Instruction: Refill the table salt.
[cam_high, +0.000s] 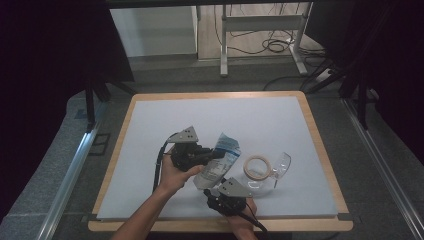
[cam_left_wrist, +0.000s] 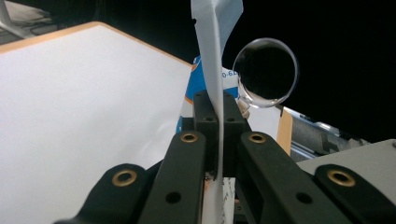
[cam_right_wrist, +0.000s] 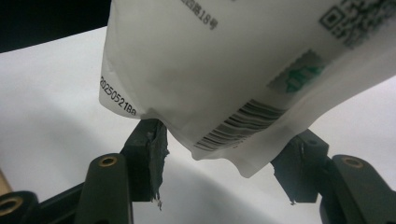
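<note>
- The left gripper (cam_high: 212, 154) is clamped tight on the pouch (cam_high: 218, 160), its jaws pinching the flat sealed edge of it, as the left gripper view shows with the pouch's thin edge (cam_left_wrist: 215, 70) rising from between the jaws.
- The right gripper (cam_right_wrist: 224, 170) has its jaws apart on either side of the pouch's bottom corner (cam_right_wrist: 233, 161); the pads do not press on it yet. In the high view the right gripper (cam_high: 220, 192) sits just below the pouch, near the front edge of the table (cam_high: 150, 115).
- To do this step well, I judge that the right gripper should come a little further up over the corner before closing, so the pads bite on the seam rather than the very tip, while the left one holds steady.
- The pouch hangs above the white table surface, held tilted, lower end toward the person. It is a soft white plastic bag with blue print on its front, a barcode (cam_right_wrist: 240, 122), a printed date code and a QR mark on its back.
- Just beside it on the table lie a roll of tape (cam_high: 257, 166) and a clear plastic piece (cam_high: 280, 167), untouched.
</note>
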